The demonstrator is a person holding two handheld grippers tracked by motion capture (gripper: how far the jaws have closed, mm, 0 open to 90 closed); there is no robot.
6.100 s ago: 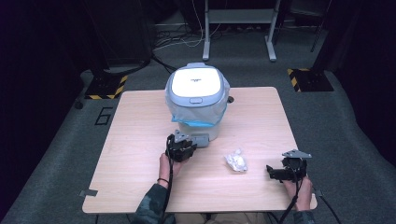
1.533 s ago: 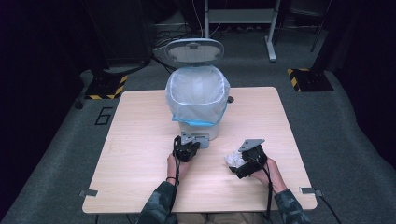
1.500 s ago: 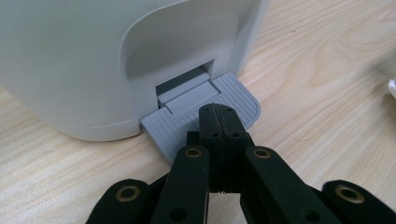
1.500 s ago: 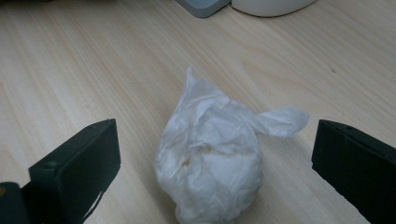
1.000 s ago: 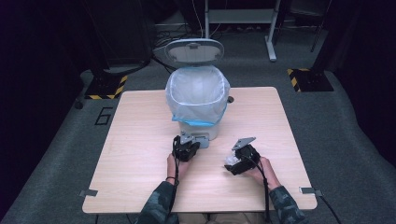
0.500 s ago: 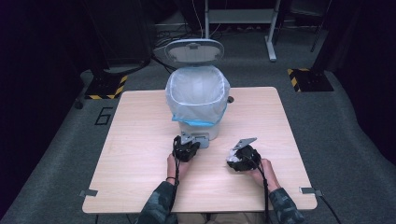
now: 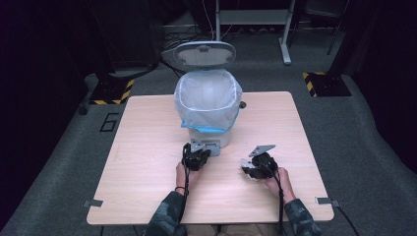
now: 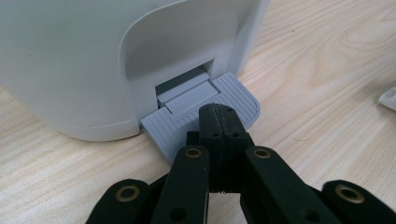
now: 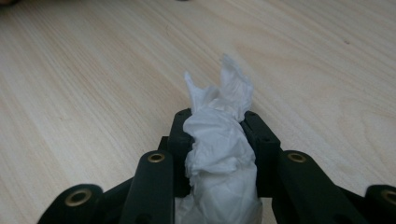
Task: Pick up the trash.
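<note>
From above, tissue mostly hidden under the right gripper, bin lid up, left gripper view, jaws of left gripper pressed together on the grey pedal, right gripper view, jaws just closed, clamping crumpled tissue, lower end cut off, probably paper.

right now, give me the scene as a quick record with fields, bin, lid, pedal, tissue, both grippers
bin: white pedal bin with a clear liner, at the far middle of the table
lid: lid up
pedal: grey pedal under the shut left gripper, which rests on it
tissue: crumpled white tissue clamped in the right gripper, whose jaws have just been closing
right gripper place: right of the bin, low over the table
</note>
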